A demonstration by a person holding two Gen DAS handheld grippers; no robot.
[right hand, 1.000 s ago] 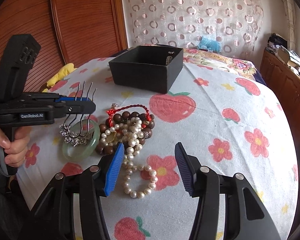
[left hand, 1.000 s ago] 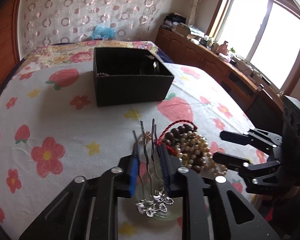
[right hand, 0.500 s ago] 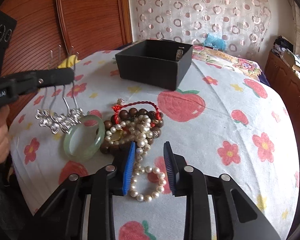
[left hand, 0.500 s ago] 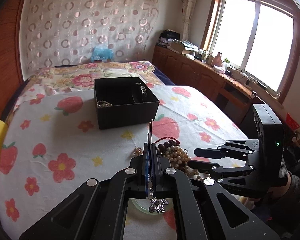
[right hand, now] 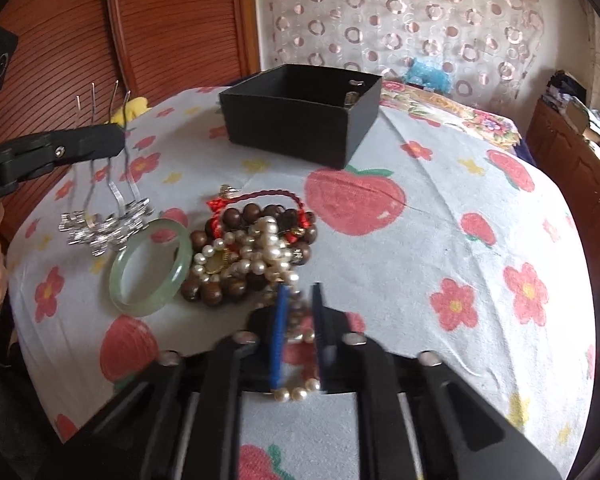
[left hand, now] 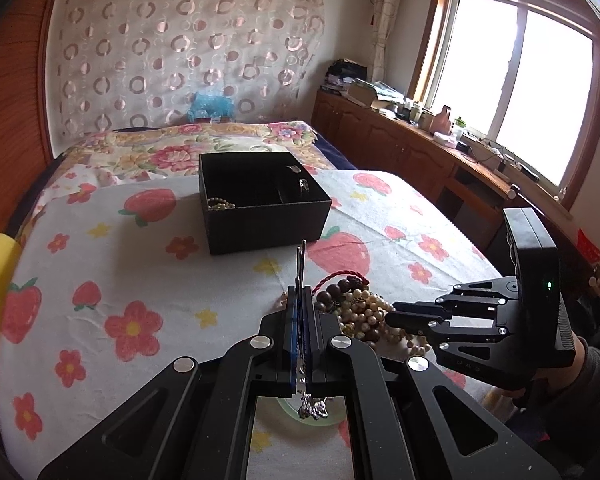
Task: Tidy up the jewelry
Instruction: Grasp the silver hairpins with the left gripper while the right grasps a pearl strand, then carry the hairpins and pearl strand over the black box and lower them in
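Note:
My left gripper (left hand: 300,304) is shut on silver hairpins (right hand: 104,216) and holds them in the air above the cloth; their prongs point up and their flower ends hang down. A black open box (left hand: 260,200) stands further back with a few pieces inside. A heap of pearl strands and brown beads (right hand: 252,256) with a red cord lies on the cloth. A green jade bangle (right hand: 150,266) lies left of the heap. My right gripper (right hand: 300,320) is low over a pearl strand (right hand: 296,390), jaws narrowed around it with a small gap.
The table (right hand: 440,240) is round, under a white cloth with strawberries and flowers. A bed with a floral cover (left hand: 160,148) lies behind it. A wooden cabinet (left hand: 400,140) with clutter runs under the window at right.
My left gripper closed on the hairpins and lifted them off the bangle. My right gripper narrowed its jaws and moved down onto the pearl strand.

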